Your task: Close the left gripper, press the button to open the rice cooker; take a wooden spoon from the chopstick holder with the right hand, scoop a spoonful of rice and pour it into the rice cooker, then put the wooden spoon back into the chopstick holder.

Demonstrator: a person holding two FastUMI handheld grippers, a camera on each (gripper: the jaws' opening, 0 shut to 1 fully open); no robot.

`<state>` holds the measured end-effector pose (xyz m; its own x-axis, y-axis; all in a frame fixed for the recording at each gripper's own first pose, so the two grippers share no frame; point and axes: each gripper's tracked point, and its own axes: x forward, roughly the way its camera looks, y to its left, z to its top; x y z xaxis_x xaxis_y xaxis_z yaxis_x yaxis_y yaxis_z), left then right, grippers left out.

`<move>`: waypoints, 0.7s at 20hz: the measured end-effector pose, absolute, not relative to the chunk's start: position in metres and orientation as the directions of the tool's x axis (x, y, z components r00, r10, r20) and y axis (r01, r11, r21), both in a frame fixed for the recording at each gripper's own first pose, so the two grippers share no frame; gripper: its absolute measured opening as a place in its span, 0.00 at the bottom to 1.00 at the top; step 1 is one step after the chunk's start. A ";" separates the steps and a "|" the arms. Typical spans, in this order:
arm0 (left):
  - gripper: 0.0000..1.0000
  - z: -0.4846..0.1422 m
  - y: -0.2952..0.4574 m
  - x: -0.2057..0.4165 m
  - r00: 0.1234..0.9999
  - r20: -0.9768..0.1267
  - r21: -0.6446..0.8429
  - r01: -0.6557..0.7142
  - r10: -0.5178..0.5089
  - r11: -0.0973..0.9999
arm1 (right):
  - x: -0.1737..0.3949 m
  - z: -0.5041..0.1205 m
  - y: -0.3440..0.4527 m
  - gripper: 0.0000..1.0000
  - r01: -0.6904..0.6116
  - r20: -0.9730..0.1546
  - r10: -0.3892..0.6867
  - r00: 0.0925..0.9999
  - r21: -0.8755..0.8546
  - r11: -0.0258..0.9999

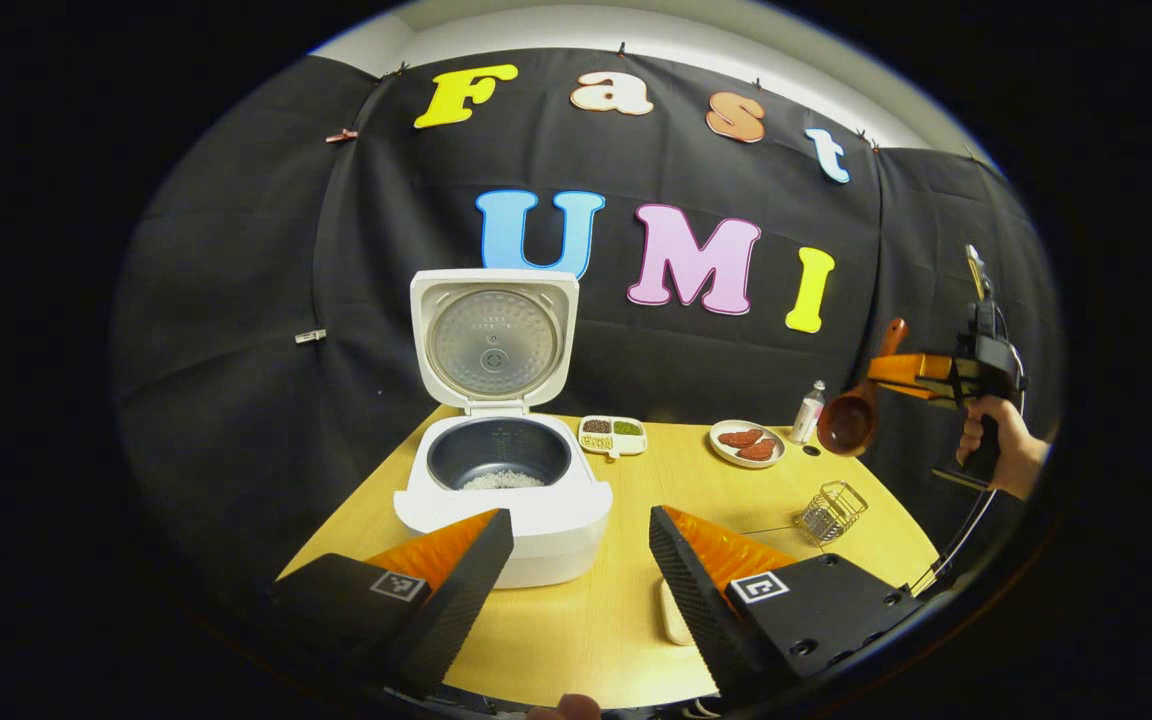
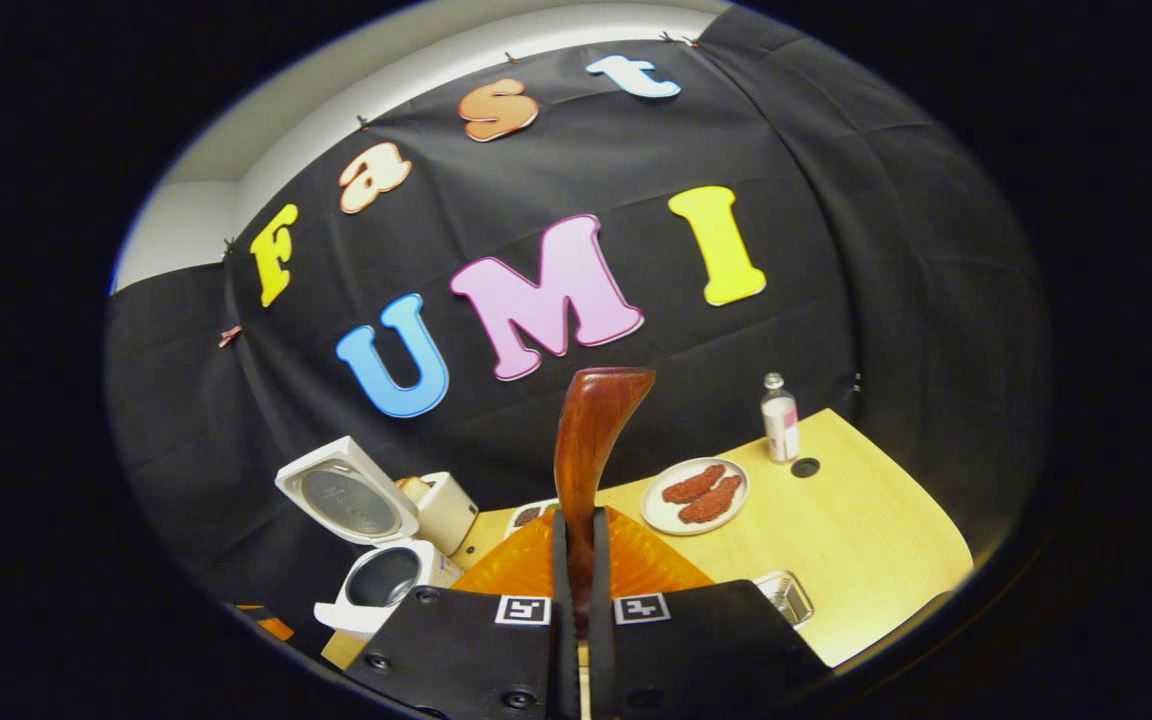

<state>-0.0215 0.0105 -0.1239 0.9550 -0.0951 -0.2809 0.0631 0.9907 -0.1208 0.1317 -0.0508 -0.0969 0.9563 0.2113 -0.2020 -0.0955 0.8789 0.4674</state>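
Rice lies already in the pot of the rice cooker (image 1: 502, 480), whose lid stands fully up, so I judge the only step left is to bring the wooden spoon (image 1: 858, 410) back to the chopstick holder (image 1: 831, 510). The right hand-held gripper (image 1: 921, 375) is clamped on the spoon's handle, high in the air over the right end of the desk (image 1: 626, 620), and the bowl of the spoon hangs down toward the small bottle (image 1: 809, 411). In the right gripper view the two fingers of that hand-held gripper (image 2: 576, 590) are pressed together on the handle (image 2: 591, 430), which sticks far out in front of them. The left hand-held gripper (image 1: 581, 575) waits with its jaws wide apart, holding nothing, just in front of the cooker.

What can go wrong from here — the holder is a light wire basket, and it seems to lean a little. If the spoon comes down at an angle and hits the rim, the basket may tip or slide on the desk. The grip is also on a narrow part of a long handle, so the spoon could turn between the fingers while it is swung, and the bowl may then miss the opening. The bottle and the plate (image 1: 747, 443) with food stand near the way of the bowl; a low swing could knock the bottle over. If some grains remain stuck in the bowl, which I cannot see, they would fall on the desk.
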 end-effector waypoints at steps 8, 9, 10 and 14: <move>0.95 -0.131 -0.021 -0.016 0.941 -0.330 -0.133 0.032 -0.075 0.991 | 0.147 -0.189 -0.125 0.08 0.012 -0.338 0.143 0.930 0.417 0.909; 0.95 -0.131 -0.024 -0.015 0.940 -0.334 -0.137 0.023 -0.068 0.990 | 0.149 -0.200 -0.128 0.08 0.013 -0.353 0.145 0.924 0.407 0.913; 0.95 -0.131 -0.026 -0.014 0.939 -0.339 -0.140 0.015 -0.062 0.990 | 0.151 -0.209 -0.130 0.08 0.012 -0.365 0.148 0.919 0.401 0.916; 0.95 -0.133 -0.033 -0.011 0.934 -0.356 -0.118 -0.011 -0.032 0.993 | 0.160 -0.239 -0.137 0.08 0.011 -0.405 0.155 0.901 0.377 0.926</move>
<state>-0.0109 -0.0332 -0.1334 0.9339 -0.0318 -0.3561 -0.0112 0.9930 -0.1179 0.1596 -0.1367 -0.2395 0.9011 0.1548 -0.4051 0.0105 0.9261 0.3772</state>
